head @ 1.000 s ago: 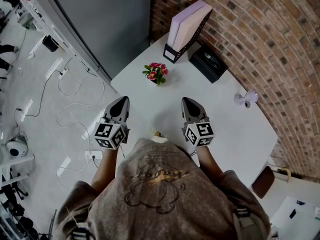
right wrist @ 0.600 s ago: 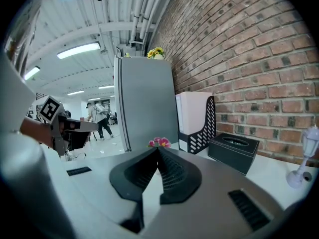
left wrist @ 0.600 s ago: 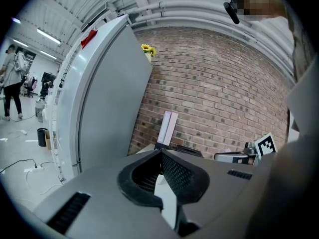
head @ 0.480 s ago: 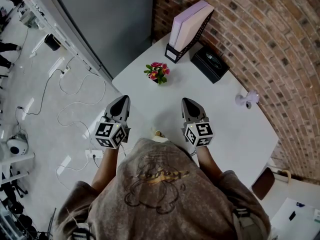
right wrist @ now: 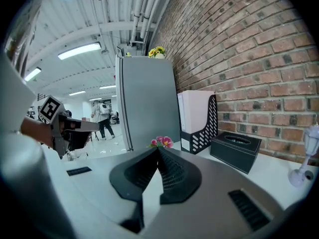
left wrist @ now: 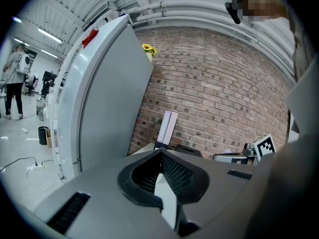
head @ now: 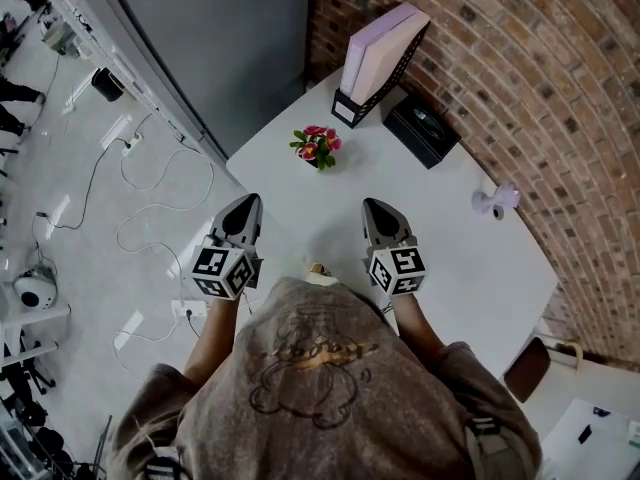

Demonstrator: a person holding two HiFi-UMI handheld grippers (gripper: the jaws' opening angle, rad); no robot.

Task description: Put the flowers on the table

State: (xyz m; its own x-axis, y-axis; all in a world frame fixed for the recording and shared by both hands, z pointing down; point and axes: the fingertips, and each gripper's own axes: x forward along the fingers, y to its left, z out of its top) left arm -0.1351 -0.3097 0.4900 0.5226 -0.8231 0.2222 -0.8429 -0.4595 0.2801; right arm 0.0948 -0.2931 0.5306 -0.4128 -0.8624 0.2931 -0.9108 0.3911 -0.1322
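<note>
A small pot of pink flowers (head: pixel 314 147) stands on the white table (head: pixel 460 258) near its far left corner. In the right gripper view the flowers (right wrist: pixel 160 142) peek just over the jaw tips. My right gripper (head: pixel 374 206) hovers over the table's near part, a fair way short of the flowers, shut and holding nothing. My left gripper (head: pixel 247 201) hangs by the table's left edge, partly over the floor, also shut and empty. In the left gripper view its jaws (left wrist: pixel 160 154) meet at the tip with nothing between them. The right gripper's jaws (right wrist: pixel 158 150) also meet at the tip.
A pink-filled black file holder (head: pixel 375 60) and a black tissue box (head: pixel 421 125) stand against the brick wall. A small pale glass (head: pixel 492 201) sits at the table's right. A grey fridge (head: pixel 220 38) stands left, topped with yellow flowers (right wrist: pixel 156 51). Cables (head: pixel 150 198) lie on the floor.
The head view has drifted a little. Both grippers and the flowers keep their places and the jaws stay shut.
</note>
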